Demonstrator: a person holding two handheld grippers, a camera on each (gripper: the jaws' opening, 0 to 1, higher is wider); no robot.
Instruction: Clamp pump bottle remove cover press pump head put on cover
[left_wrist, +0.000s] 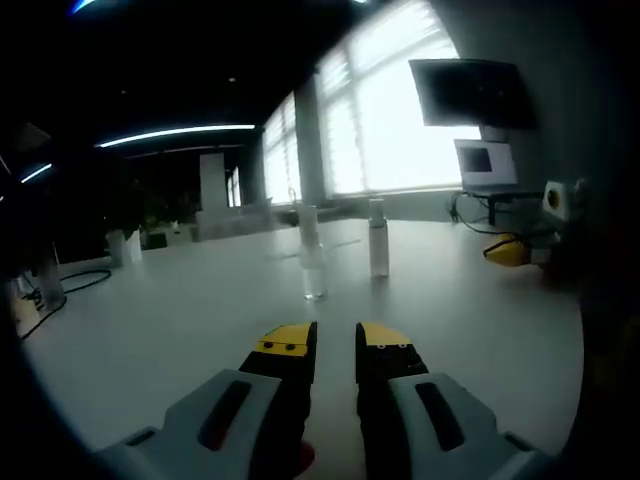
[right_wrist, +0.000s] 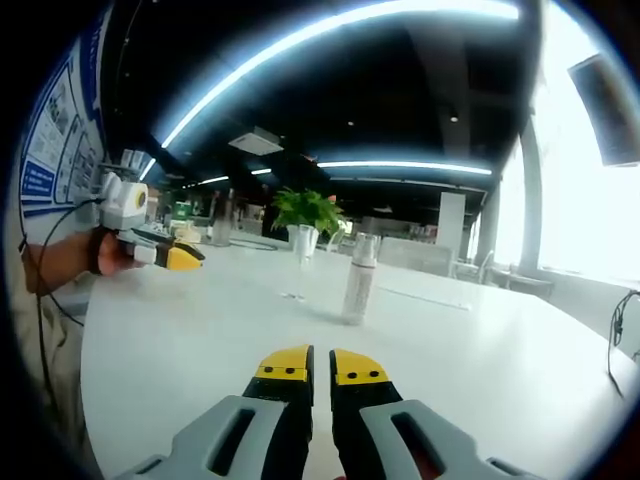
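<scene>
White table (left_wrist: 150, 330): broad, bare in the near field; both grippers are held low over its near edge, well apart from the work.

Pump bottle (left_wrist: 378, 238): stands upright toward the middle of the table, pale body with a clear cover on top. In the right gripper view the same bottle (right_wrist: 357, 279) sits straight ahead of the jaws. Cover looks still in place.

Second item: a slim clear container (left_wrist: 311, 255), upright just beside the bottle; the right gripper view shows it (right_wrist: 300, 260) as glass-like. Exact type cannot be told.

Left gripper (left_wrist: 336, 341): jaws a narrow gap apart, nothing between them. It also shows at the left edge of the right gripper view (right_wrist: 180, 257), held by a hand.

Right gripper (right_wrist: 321, 363): jaws almost together, only a slit between the yellow tips, holding nothing. It appears at the right edge of the left gripper view (left_wrist: 510, 250).

Judgement: first step, clamping, not yet begun; approach stage. Next move likely calls for one gripper to open wider than the bottle body, advance level and close on it, leaving the other free for the cover.
</scene>
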